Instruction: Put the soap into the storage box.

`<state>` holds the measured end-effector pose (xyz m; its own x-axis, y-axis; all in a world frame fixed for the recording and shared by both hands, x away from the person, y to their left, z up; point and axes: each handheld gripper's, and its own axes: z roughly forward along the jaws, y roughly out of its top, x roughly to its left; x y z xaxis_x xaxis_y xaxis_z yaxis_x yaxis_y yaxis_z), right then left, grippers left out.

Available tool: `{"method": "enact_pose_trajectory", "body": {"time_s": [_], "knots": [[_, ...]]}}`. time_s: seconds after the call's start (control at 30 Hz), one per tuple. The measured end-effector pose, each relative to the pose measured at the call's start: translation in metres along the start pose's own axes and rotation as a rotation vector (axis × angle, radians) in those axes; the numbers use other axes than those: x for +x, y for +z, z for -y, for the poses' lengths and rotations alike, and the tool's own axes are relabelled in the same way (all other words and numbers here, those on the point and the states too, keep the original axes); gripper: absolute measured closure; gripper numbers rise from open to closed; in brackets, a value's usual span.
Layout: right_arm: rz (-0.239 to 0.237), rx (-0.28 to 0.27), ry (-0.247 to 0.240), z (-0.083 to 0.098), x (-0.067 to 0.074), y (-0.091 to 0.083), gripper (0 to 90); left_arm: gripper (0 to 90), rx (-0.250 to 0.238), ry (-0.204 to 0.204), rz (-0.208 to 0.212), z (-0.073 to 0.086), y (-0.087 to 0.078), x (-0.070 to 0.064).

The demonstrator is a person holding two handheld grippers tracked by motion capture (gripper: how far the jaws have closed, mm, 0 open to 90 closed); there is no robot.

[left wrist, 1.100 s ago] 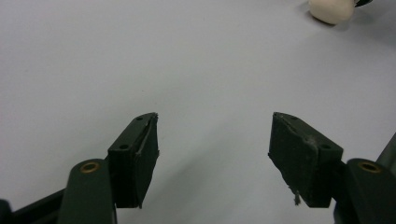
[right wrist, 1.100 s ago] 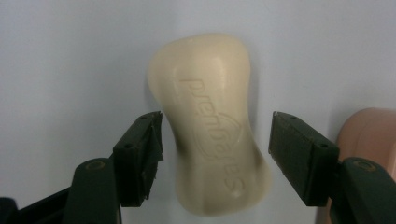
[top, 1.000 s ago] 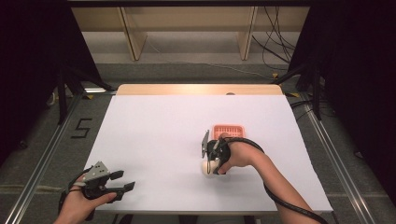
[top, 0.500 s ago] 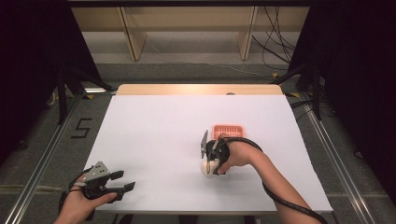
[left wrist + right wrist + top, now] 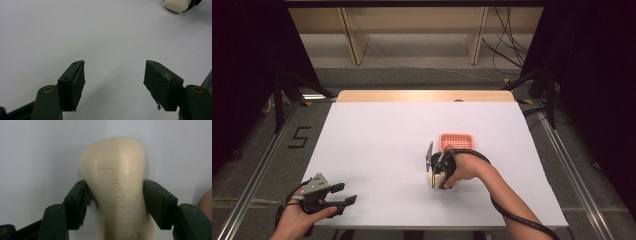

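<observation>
The right tool (image 5: 115, 195) has just been closing its jaws on the soap (image 5: 117, 190) — both pads now press its sides, the bar lying on the white surface (image 5: 377, 145) just in front of a pink basket (image 5: 456, 141). The left tool (image 5: 113, 80) rests near the surface's front left corner, jaws spread and empty.

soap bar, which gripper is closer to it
Right. The right gripper has its jaws around the soap bar, pads on its sides. The left gripper rests open at the table's near left corner, far from it.
</observation>
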<state>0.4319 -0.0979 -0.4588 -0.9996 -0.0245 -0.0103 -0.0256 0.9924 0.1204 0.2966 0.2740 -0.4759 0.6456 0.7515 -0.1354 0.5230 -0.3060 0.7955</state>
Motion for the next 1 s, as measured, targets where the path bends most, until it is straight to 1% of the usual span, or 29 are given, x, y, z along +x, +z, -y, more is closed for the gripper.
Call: {"method": "enact_pose_trajectory", "body": {"time_s": [0.03,0.07,0.1,0.2,0.27,0.3,0.33,0.37,0.4,0.43,0.47,0.5,0.53,0.57,0.6,0.63,0.7,0.77,0.83,0.87,0.9,0.93,0.97,1.0], "knots": [[0.000,0.003,0.015,-0.0001,0.0005,-0.0004,40.6,32.6,-0.001,0.001,0.000,-0.0001,0.0000,0.0000],[-0.007,0.027,0.048,-0.0001,0.0019,-0.0016,40.8,32.6,0.002,0.003,0.000,-0.0002,-0.0003,-0.0001],[-0.004,0.023,0.041,-0.0002,0.0015,-0.0016,41.2,32.6,0.004,0.001,-0.001,-0.0005,-0.0004,-0.0004],[0.001,0.030,0.043,-0.0006,0.0012,-0.0020,43.1,32.6,-0.001,0.001,0.000,-0.0002,-0.0002,0.0000],[-0.001,0.020,0.020,-0.0010,-0.0012,-0.0012,44.8,32.6,0.003,0.000,-0.002,-0.0003,-0.0006,-0.0002],[0.001,0.029,0.035,-0.0011,-0.0004,-0.0017,45.6,32.6,0.009,0.001,0.000,-0.0006,-0.0011,-0.0003],[0.007,0.013,0.020,-0.0014,-0.0013,-0.0010,46.9,32.6,0.008,0.001,-0.001,-0.0005,-0.0010,-0.0004],[0.007,0.010,0.025,-0.0015,-0.0011,-0.0010,48.1,32.6,0.008,0.001,-0.001,-0.0005,-0.0010,-0.0003],[0.000,0.031,0.061,-0.0014,0.0006,-0.0023,49.1,32.6,0.006,0.001,-0.001,-0.0003,-0.0007,-0.0003],[0.001,0.024,0.056,-0.0010,-0.0004,-0.0021,49.4,32.6,0.009,0.001,0.000,-0.0003,-0.0006,-0.0002],[0.013,0.017,0.029,-0.0004,-0.0017,-0.0016,49.4,32.6,0.015,0.008,-0.001,-0.0005,-0.0007,0.0004],[0.014,0.010,0.019,-0.0009,-0.0022,-0.0016,49.5,32.6,0.013,0.008,-0.002,-0.0005,-0.0007,0.0005],[0.016,-0.002,0.004,-0.0011,-0.0027,-0.0011,49.6,32.6,0.011,0.003,-0.001,-0.0005,-0.0007,0.0000],[0.016,-0.003,0.000,-0.0011,-0.0031,-0.0011,49.6,32.6,0.009,0.001,0.000,-0.0005,-0.0008,-0.0001],[0.014,0.022,0.051,-0.0012,0.0000,-0.0023,49.7,32.6,0.007,0.002,-0.001,-0.0004,-0.0006,-0.0002],[0.007,0.032,0.067,-0.0016,0.0005,-0.0025,49.7,32.6,0.006,0.002,-0.002,-0.0003,-0.0006,-0.0002],[0.009,0.038,0.067,-0.0023,0.0005,-0.0026,49.8,32.6,0.015,0.006,0.002,-0.0004,-0.0009,0.0000],[0.010,0.036,0.068,-0.0023,0.0007,-0.0026,49.8,32.6,0.006,0.003,0.000,-0.0001,-0.0004,-0.0002],[0.013,0.030,0.081,-0.0014,0.0010,-0.0027,49.9,32.6,0.010,0.001,0.000,0.0000,-0.0007,-0.0001],[0.007,0.027,0.098,-0.0006,0.0012,-0.0028,49.9,32.6,-0.001,0.002,-0.009,0.0006,0.0002,-0.0001],[-0.006,0.029,0.153,0.0002,0.0038,-0.0038,49.9,32.6,0.000,0.002,-0.008,0.0006,0.0002,-0.0001],[0.005,0.006,0.073,0.0011,-0.0029,-0.0031,50.0,32.6,0.003,0.003,-0.005,0.0004,0.0000,0.0000],[0.013,0.006,0.110,0.0018,-0.0009,-0.0043,50.0,32.6,0.011,0.006,-0.002,0.0001,-0.0004,0.0001],[0.012,0.005,0.109,0.0027,-0.0020,-0.0049,50.0,32.6,0.002,-0.001,-0.007,0.0004,0.0004,-0.0009]]}}
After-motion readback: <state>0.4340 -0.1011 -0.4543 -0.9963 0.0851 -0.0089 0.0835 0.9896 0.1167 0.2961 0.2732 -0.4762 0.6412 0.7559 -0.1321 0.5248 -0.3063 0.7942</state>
